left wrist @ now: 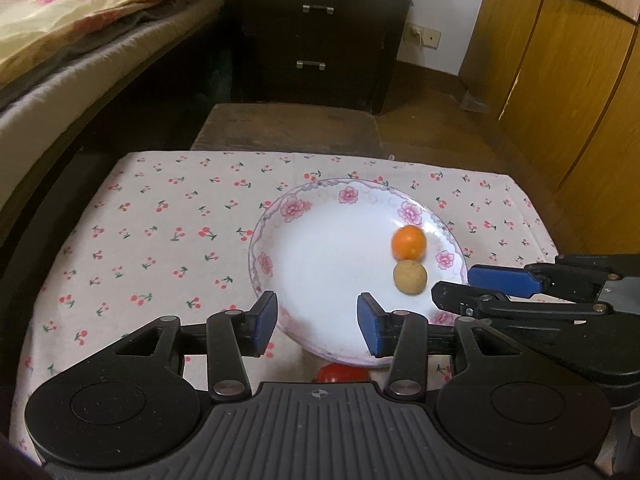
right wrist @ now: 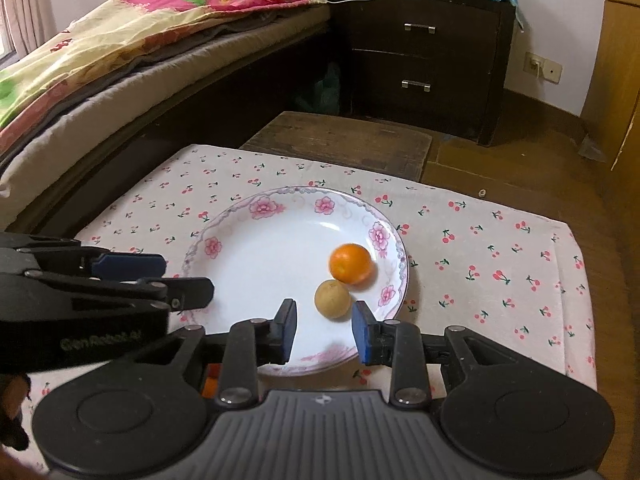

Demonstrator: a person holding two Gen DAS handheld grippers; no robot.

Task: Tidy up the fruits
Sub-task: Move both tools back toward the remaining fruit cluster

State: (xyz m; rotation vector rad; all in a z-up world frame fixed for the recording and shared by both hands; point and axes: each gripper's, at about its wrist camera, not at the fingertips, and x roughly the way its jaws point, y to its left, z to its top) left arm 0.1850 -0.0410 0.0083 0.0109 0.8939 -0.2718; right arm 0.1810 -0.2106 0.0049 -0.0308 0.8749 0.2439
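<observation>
The left tool [left wrist: 317, 322] hangs over the near rim of the plate [left wrist: 320, 264], its blue pads apart with nothing between them. The right tool [right wrist: 323, 330] sits just beside it over the same near rim, its pads set narrower but also apart and empty. Just past the right tool's pads lies a tan round fruit [right wrist: 333, 299], touching an orange [right wrist: 351, 263] behind it; both rest in the plate's right half, near its rim. The plate's left and middle are bare white. A red fruit [left wrist: 340, 373] peeks out below the plate's near edge, mostly hidden by the left tool. The cherry-print cloth [left wrist: 160, 216] covers the desk, with open cloth left of the plate and right of it. Beyond the far edge stands a wooden stool [right wrist: 340, 140].
</observation>
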